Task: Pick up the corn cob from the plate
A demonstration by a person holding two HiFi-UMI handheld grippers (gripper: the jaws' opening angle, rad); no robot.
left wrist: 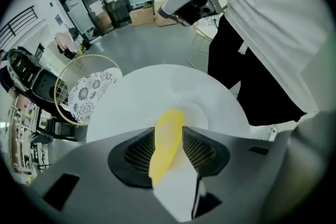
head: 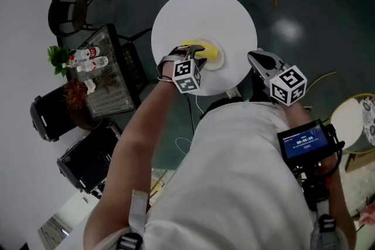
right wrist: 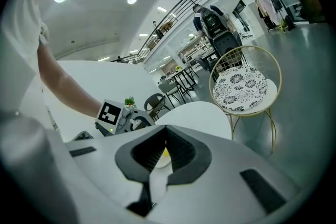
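Head view: corn lies on the plate, with bare worktop all round the plate. Left gripper fingers straddle the corn, released. Right gripper hangs right of the plate at the worktop's rim, fingers narrowly parted, empty.

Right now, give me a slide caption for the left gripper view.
Left claw open around the yellow corn cob, which lies on its plate on a round white table.
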